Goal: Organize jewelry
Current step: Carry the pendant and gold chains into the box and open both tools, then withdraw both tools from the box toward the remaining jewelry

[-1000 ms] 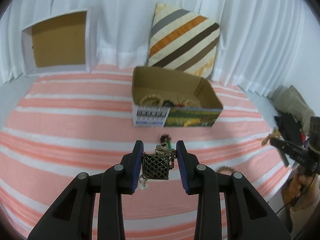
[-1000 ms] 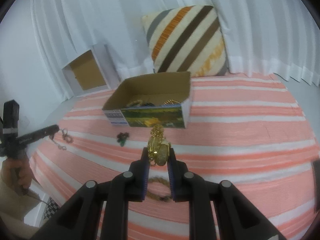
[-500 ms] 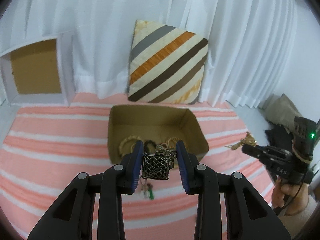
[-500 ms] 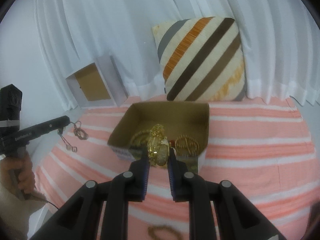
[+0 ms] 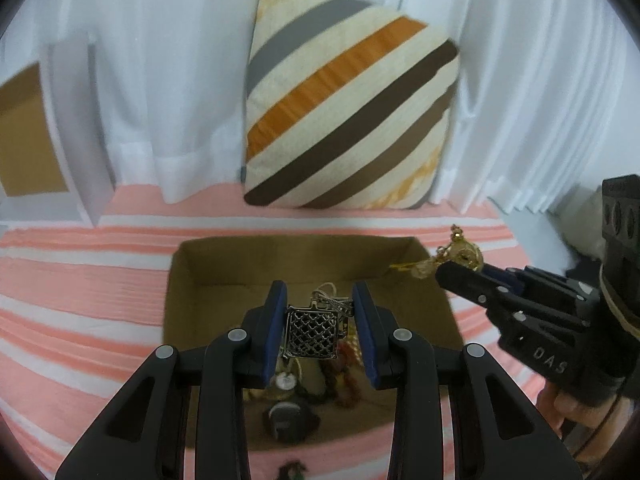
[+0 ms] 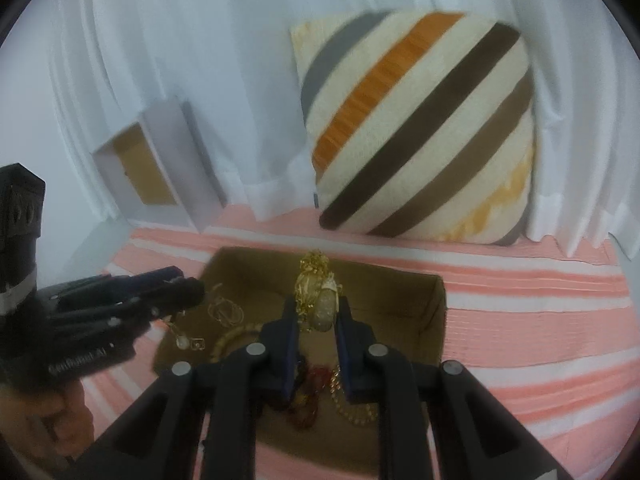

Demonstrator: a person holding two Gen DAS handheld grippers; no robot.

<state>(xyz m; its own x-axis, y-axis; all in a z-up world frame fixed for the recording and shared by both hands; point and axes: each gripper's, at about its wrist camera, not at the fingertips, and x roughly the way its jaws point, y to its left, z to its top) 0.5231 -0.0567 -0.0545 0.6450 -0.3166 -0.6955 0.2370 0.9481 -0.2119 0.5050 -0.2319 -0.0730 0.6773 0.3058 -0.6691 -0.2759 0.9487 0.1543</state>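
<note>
My left gripper (image 5: 320,300) is shut on a dark square lattice pendant (image 5: 313,336) with a chain bunched behind it, held above the open cardboard box (image 5: 224,256). My right gripper (image 6: 318,312) is shut on a gold ornament with a pale oval stone (image 6: 320,300), also above the box (image 6: 434,312). Each gripper shows in the other's view: the right gripper (image 5: 442,270) at the box's right wall, the left gripper (image 6: 188,292) at its left wall. Beaded bracelets and gold chains (image 6: 352,404) lie inside the box.
The box sits on a pink and white striped cloth (image 5: 80,280). A striped cushion (image 5: 348,108) leans on white curtains behind it. A white box with a brown inside (image 6: 156,168) stands at the back left. A small dark jewelry piece (image 5: 292,470) lies on the cloth before the box.
Both grippers have travelled forward from the open cloth to above the box, each keeping its piece. They have also drawn closer to one another.
</note>
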